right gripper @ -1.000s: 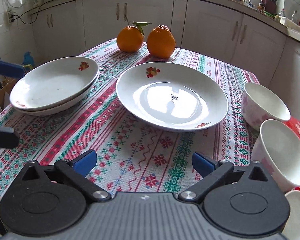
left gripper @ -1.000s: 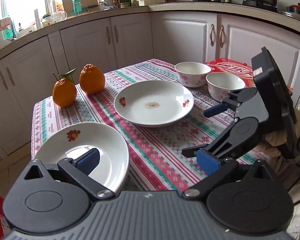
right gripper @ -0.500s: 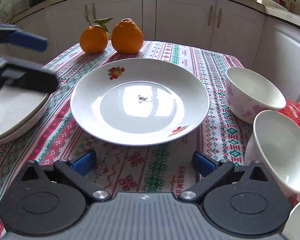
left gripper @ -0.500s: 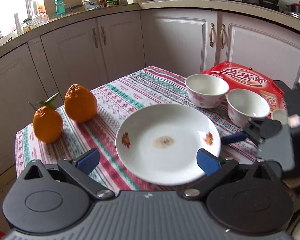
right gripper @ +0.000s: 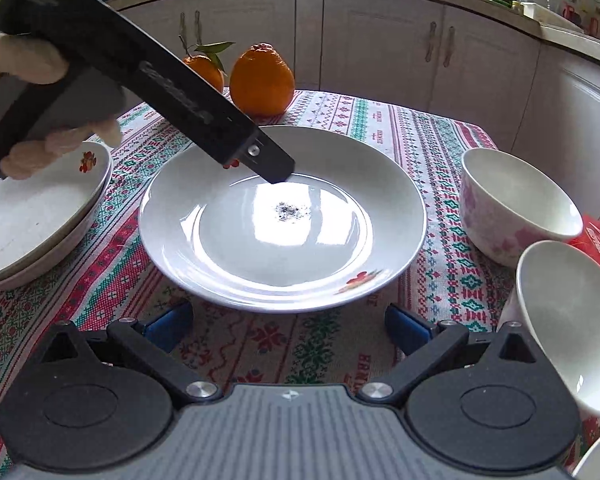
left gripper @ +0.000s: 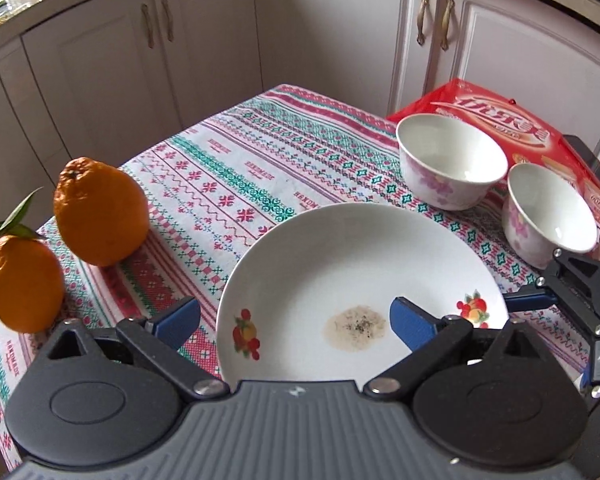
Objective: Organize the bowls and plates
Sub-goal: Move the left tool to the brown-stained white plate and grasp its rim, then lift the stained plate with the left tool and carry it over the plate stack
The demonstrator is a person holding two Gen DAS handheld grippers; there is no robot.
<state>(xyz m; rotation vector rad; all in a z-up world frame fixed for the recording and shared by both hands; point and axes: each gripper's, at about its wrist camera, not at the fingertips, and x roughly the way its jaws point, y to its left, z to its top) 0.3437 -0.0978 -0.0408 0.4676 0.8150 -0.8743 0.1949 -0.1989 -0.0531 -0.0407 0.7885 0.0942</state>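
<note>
Kitchen cabinets ring our patterned surface (left gripper: 236,168). We bring the left claw (left gripper: 296,322), spread but just narrowing, astride the near-left rim of the soiled plate (left gripper: 360,264); nothing is pinched yet. Our right claw (right gripper: 288,328), spread and empty, waits nearer. Stacked plates (right gripper: 32,216) sit left, bowls (left gripper: 452,160) right.

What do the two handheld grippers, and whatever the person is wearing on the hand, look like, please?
Left gripper and right gripper look alike: ribbed grey body, two round black discs, black linkage arms with silver pivot screws, and black fingers tipped with blue pads. Seen from the right wrist, the left one has a long black housing with faint lettering, held in a cream knitted glove.
</note>
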